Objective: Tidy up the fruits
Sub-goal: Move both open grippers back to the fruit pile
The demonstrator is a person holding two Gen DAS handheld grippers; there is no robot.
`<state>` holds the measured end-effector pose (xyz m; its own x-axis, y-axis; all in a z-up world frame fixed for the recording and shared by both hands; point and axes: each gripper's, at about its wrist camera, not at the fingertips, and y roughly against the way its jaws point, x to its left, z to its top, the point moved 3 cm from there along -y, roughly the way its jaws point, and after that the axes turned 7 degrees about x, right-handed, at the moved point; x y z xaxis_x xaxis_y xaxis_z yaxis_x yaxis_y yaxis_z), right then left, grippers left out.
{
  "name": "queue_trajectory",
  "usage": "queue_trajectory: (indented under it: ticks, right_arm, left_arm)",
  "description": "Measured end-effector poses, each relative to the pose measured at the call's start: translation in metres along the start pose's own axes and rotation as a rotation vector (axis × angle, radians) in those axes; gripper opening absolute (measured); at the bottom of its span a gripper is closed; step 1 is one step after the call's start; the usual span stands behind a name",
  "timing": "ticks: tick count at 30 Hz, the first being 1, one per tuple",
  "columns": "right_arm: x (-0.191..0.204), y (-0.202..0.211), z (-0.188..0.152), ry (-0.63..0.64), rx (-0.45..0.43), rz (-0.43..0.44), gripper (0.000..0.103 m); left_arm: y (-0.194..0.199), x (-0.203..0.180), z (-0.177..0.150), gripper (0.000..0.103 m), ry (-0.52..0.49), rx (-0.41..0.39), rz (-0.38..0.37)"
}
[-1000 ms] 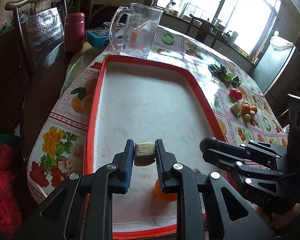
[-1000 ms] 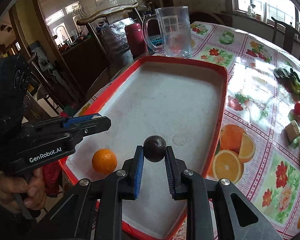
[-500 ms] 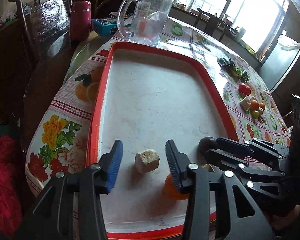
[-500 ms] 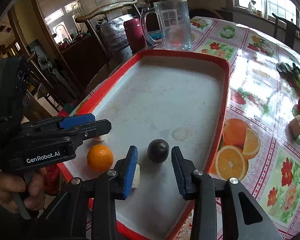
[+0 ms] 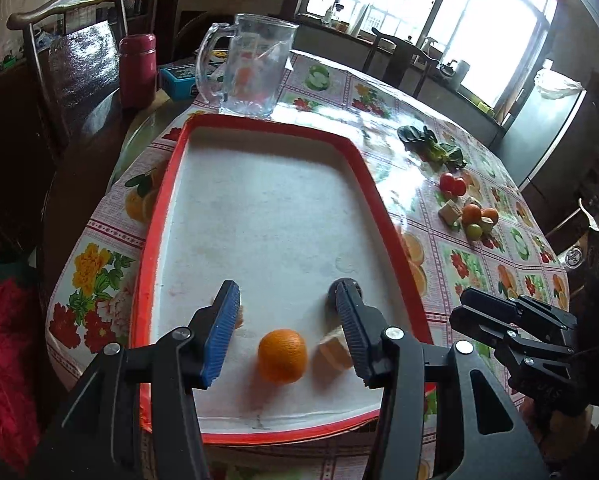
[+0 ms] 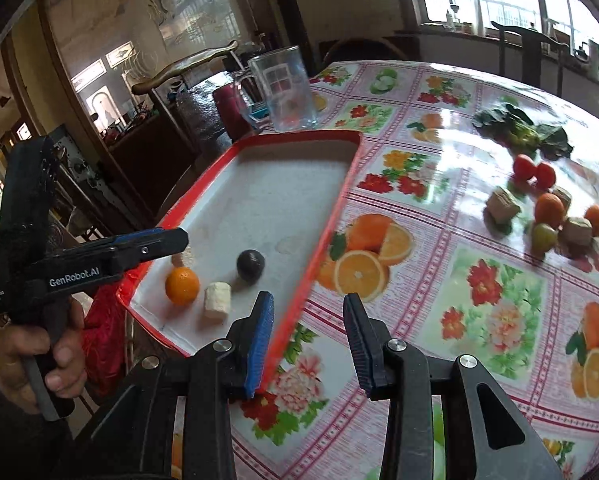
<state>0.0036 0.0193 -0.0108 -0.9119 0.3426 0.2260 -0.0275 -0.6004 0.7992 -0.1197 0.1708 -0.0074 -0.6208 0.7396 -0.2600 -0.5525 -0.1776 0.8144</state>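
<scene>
Left wrist view: the left gripper (image 5: 285,326) gapes empty over the tray (image 5: 161,200)'s near edge, framing an orange (image 5: 282,355) and a pale cube (image 5: 334,352).

Right wrist view: the right gripper (image 6: 307,336) is spread empty above the tray's right rim. Only here shows the dark fruit (image 6: 250,265), plus loose fruits (image 6: 549,210) towards the table's far right edge.

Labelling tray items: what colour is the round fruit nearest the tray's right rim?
Dark purple-black, clearest in the right wrist view.

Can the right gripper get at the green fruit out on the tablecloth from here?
Probably yes: the right gripper is open over bare tablecloth, but the green fruit sits tight among an orange and cubes.
</scene>
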Motion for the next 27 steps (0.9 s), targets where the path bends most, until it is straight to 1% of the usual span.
queue_trajectory:
  ticks: [5,12,15,17,23,27]
  right_arm:
    - [-0.047,0.022,-0.018,-0.1,-0.02,-0.054,0.039]
    - [-0.091,0.051,-0.037,-0.181,-0.059,-0.121,0.039]
    - [-0.106,0.058,-0.042,-0.205,-0.071,-0.163,0.04]
    - [-0.114,0.061,-0.045,-0.224,-0.075,-0.19,0.045]
    - [-0.133,0.069,-0.052,-0.251,-0.088,-0.203,0.045]
    - [-0.145,0.071,-0.052,-0.266,-0.095,-0.21,0.044]
  left_arm:
    - [-0.004,-0.039,-0.002,0.049,-0.067,0.012,-0.023]
    - [-0.016,-0.092,-0.008,0.049,-0.158,0.049,-0.055]
    - [-0.02,-0.113,-0.011,0.049,-0.195,0.058,-0.065]
    - [-0.022,-0.124,-0.012,0.049,-0.215,0.064,-0.071]
    - [-0.031,-0.153,-0.017,0.049,-0.263,0.08,-0.092]
    - [-0.043,-0.165,-0.013,0.049,-0.281,0.099,-0.1]
